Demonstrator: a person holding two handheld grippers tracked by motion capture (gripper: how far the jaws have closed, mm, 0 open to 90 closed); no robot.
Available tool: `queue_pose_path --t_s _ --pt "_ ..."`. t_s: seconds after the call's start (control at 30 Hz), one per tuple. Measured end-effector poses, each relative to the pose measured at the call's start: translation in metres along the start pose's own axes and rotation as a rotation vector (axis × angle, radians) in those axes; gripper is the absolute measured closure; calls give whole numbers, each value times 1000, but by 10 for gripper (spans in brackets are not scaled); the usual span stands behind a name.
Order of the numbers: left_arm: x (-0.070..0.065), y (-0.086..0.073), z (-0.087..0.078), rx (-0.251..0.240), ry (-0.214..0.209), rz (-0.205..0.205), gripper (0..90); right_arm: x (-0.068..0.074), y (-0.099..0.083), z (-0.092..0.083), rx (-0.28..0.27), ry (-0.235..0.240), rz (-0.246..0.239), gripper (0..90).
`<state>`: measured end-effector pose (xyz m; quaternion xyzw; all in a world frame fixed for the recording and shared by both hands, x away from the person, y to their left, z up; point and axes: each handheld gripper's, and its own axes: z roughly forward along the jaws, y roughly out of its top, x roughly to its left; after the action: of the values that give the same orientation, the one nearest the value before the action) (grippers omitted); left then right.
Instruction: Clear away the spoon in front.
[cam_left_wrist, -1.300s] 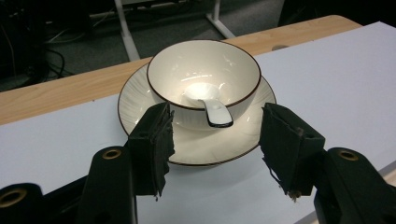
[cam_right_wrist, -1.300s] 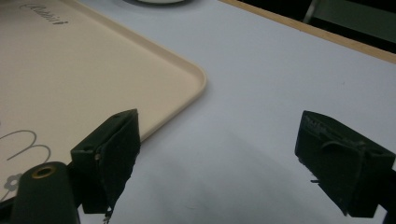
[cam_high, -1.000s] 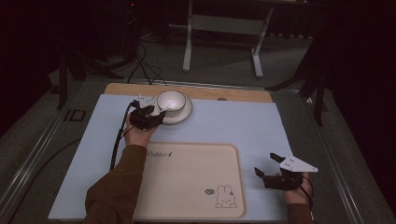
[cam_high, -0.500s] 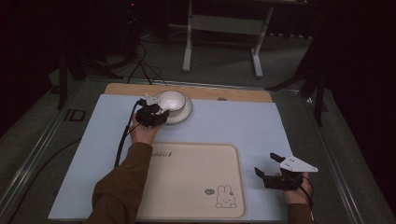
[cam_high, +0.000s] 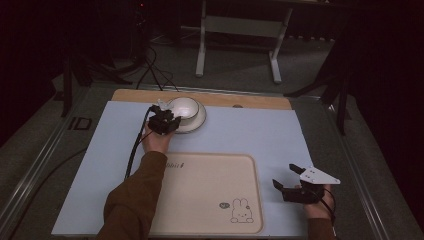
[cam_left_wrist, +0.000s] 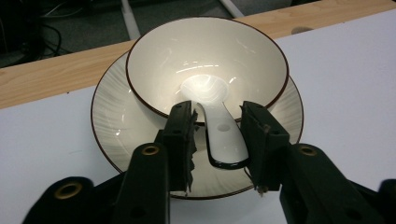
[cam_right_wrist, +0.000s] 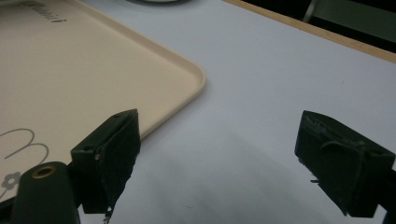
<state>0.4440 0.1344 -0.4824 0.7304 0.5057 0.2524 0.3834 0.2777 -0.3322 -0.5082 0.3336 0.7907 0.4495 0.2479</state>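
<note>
The left gripper sits at the near edge of the plate, its 2 jaws on either side of the handle of a white spoon whose scoop rests inside the bowl just ahead. The jaws have just been closing with the handle between them; a thin gap shows on each side of it, so the grip does not look complete and the jaws count as not yet clamped. In the high view the left gripper reaches the bowl at the far edge of the table, while the tray lies empty nearer the person. The right gripper waits beside the tray's right edge, well apart from the bowl, jaws spread wide with nothing between them and only the blue mat ahead. So far nothing has moved onto the tray; by my reading, squeezing the spoon, lifting it out and carrying it off all remain.
</note>
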Motion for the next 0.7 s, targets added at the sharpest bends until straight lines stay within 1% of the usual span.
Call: queue_pose_path --t_s 0.07,0.1,0.3,0.5,0.7 --pt "0 0 0 0 0 0 661 0 0 0 0 1 -1 139" --pt "0 0 1 6 8 -3 673 0 0 0 0 1 -1 139" --pt "0 0 2 5 4 -14 707 0 0 0 1 2 -1 139" --pt "1 1 3 5 7 -27 721 0 0 0 3 3 -1 139" --pt "1 0 3 8 10 -23 730 0 0 1 4 2 -1 139"
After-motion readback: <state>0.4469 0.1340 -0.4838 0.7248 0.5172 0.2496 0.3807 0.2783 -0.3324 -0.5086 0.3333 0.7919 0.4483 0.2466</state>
